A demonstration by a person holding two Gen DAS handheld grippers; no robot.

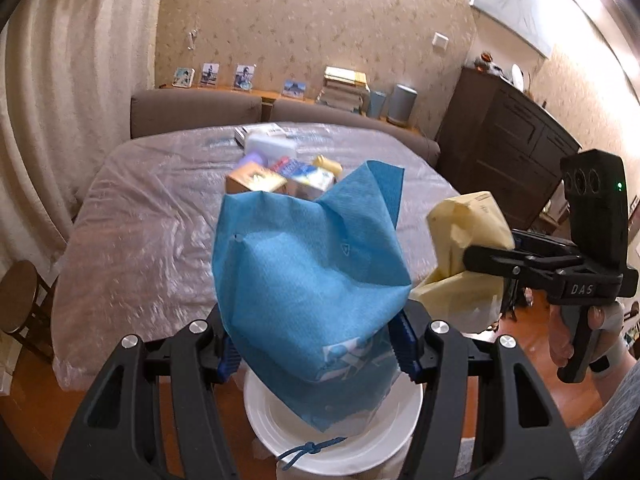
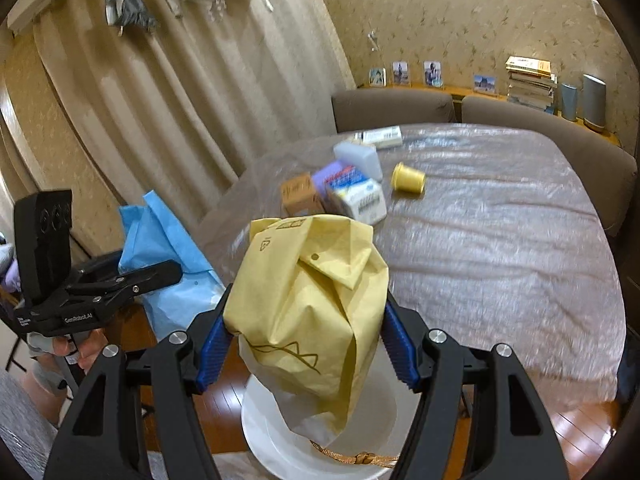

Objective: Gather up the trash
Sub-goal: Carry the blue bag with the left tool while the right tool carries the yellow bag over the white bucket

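Note:
My left gripper point(image 1: 316, 348) is shut on a blue fabric bag point(image 1: 308, 280) and holds it over a white round bin point(image 1: 276, 436) on the floor. My right gripper point(image 2: 306, 348) is shut on a yellow paper bag point(image 2: 312, 304), held above the same white bin point(image 2: 260, 436). The yellow bag point(image 1: 464, 256) and right gripper point(image 1: 472, 258) show at the right of the left wrist view. The blue bag point(image 2: 160, 264) and left gripper point(image 2: 176, 272) show at the left of the right wrist view.
A plastic-covered table point(image 2: 500, 248) carries cartons point(image 2: 356, 196), a brown box point(image 2: 298, 196), a white container point(image 2: 358, 158) and a tipped yellow cup point(image 2: 408, 178). Sofa backs point(image 1: 196, 112) stand behind it, a dark cabinet point(image 1: 504, 148) right, a stool point(image 1: 18, 296) left.

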